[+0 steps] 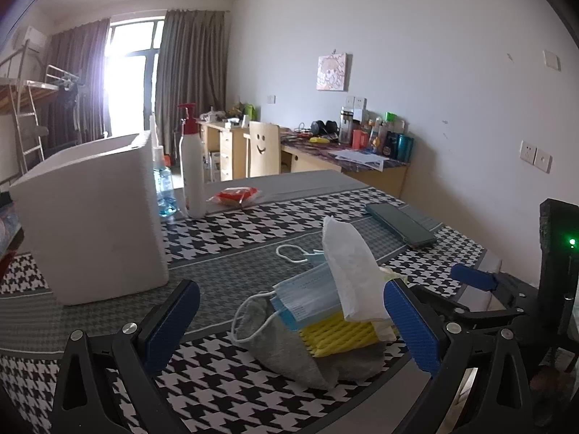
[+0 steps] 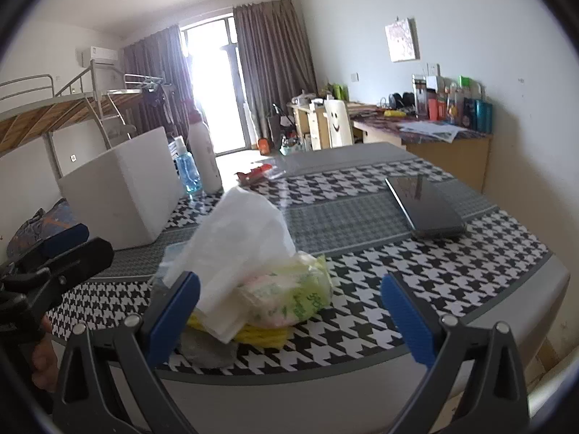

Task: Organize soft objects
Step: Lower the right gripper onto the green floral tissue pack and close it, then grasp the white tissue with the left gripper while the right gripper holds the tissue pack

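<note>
A pile of soft things lies on the houndstooth tablecloth: a grey sock (image 1: 289, 350) at the bottom, a yellow woven cloth (image 1: 336, 336), blue face masks (image 1: 307, 296) and a white tissue (image 1: 351, 271) sticking up. In the right wrist view the tissue (image 2: 239, 238) sits beside a green-printed tissue pack (image 2: 289, 296). My left gripper (image 1: 289, 322) is open, its jaws on either side of the pile. My right gripper (image 2: 289, 318) is open, just before the pile at the table edge. A white foam box (image 1: 94, 217) stands at the left.
A white pump bottle (image 1: 191, 166), a blue sanitizer bottle (image 1: 164, 188) and a red packet (image 1: 237, 195) stand behind the box. A dark phone (image 1: 401, 224) lies at the right. The table edge (image 2: 325, 383) is close below my right gripper.
</note>
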A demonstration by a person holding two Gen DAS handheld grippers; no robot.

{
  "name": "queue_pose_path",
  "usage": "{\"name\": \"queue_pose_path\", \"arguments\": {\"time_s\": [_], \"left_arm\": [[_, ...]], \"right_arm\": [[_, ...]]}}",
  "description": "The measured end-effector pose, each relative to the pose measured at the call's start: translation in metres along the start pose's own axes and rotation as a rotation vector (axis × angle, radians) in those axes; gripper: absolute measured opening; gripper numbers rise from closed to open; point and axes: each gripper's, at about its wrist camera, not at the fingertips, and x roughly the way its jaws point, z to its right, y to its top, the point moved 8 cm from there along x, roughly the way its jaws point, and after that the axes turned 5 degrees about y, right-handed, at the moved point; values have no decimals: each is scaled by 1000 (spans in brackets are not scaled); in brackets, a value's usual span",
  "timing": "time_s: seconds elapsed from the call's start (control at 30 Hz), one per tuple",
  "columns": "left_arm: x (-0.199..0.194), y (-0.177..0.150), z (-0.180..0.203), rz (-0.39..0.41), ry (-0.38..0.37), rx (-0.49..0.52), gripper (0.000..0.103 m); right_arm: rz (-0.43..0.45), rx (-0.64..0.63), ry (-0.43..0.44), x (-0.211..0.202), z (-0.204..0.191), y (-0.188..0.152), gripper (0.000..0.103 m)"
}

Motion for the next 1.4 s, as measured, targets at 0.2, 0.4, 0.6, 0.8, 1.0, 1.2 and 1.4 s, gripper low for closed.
{"name": "queue_pose_path", "arguments": {"time_s": [0.2,0.4,0.6,0.8,1.0,1.2,1.4], "left_arm": [[3,-1,-1,-3,8,2,102],[11,-2,2,-12,7,11,102],[15,-3,4,-25,1,17,102],[19,-3,13,-33,-13,27,102],[24,-2,23,-44,-19,41,102],[31,-3,35,-59,-34,58,102],[40,-4,49,-79,-51,75,102]], "right_arm": [[-44,35,25,13,5,-6,92],[-99,92,48,27,13,-14,80],[-132,110,57,35,15,-19,75],[-160,130,77,38,18,-26,71],[-153,129,101,34,19,-24,52],[-125,136,94,26,28,-18,47],[-99,137,68,19,39,-15,47]]}}
